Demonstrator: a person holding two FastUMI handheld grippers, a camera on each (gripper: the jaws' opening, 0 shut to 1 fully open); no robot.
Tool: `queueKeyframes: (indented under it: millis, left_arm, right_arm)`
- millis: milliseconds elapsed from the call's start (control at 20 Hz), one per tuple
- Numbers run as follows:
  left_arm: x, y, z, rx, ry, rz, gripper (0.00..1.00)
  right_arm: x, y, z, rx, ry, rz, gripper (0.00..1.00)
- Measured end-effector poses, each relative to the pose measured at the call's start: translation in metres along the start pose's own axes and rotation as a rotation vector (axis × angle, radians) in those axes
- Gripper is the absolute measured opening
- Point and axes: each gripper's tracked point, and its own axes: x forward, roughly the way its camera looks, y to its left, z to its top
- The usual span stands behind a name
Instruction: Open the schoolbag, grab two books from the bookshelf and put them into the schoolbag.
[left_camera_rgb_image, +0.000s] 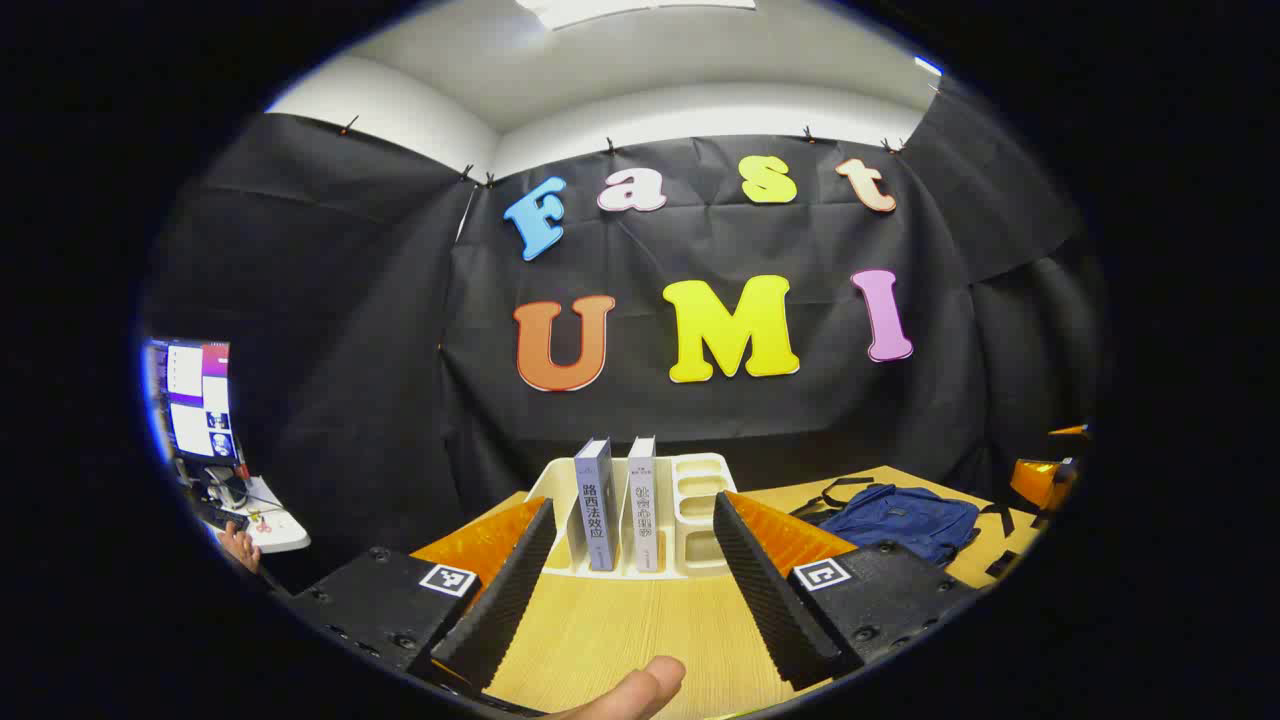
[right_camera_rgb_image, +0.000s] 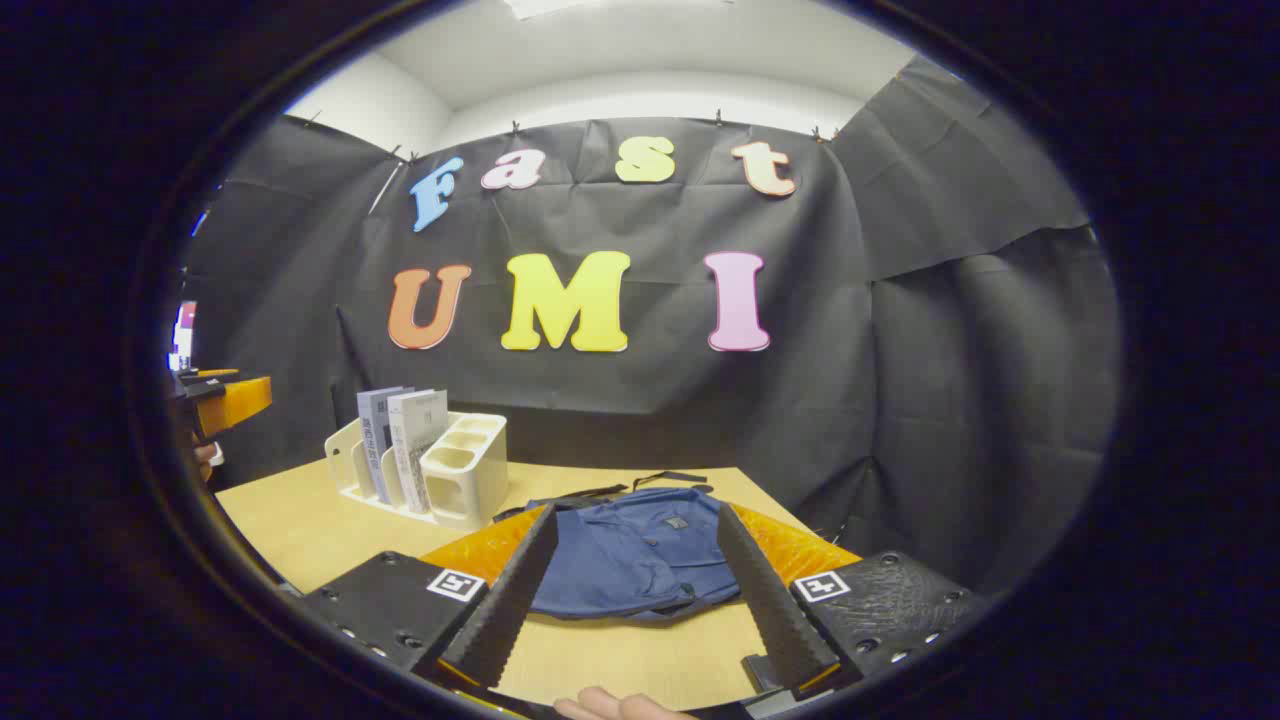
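wooden table (left_camera_rgb_image: 620, 630), monitor (left_camera_rgb_image: 195, 400), white desk (left_camera_rgb_image: 275, 525)

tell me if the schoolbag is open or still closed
Closed, as far as shows. The schoolbag lies flat on the table with no gap or opening on its top face, and both books stand in the bookshelf.

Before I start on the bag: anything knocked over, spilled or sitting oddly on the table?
Nothing stands out. Two books stand upright in the white bookshelf; the blue schoolbag lies flat on the table, seemingly still closed, straps trailing behind. Both grippers hover open.
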Motion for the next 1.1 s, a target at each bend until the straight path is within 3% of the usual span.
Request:
queueKeyframes:
  millis: [300, 600, 900, 1100]
  left_arm:
    - [0.008, 0.011, -0.009, -0.002, 0.028, 0.027, 0.99]
    - [0.004, 0.002, -0.007, 0.001, 0.014, -0.013, 0.99]
    - [0.007, 0.003, -0.008, -0.006, 0.018, -0.025, 0.99]
    - [0.004, -0.002, -0.008, -0.021, 0.022, -0.042, 0.99]
  right_arm:
    - [0.012, -0.009, -0.008, 0.018, 0.037, -0.016, 0.97]
    - [0.016, 0.005, -0.011, -0.054, 0.044, -0.019, 0.96]
    - [0.026, 0.027, -0.025, -0.134, 0.087, -0.012, 0.95]
    - [0.048, 0.068, -0.054, -0.187, 0.160, 0.050, 0.95]
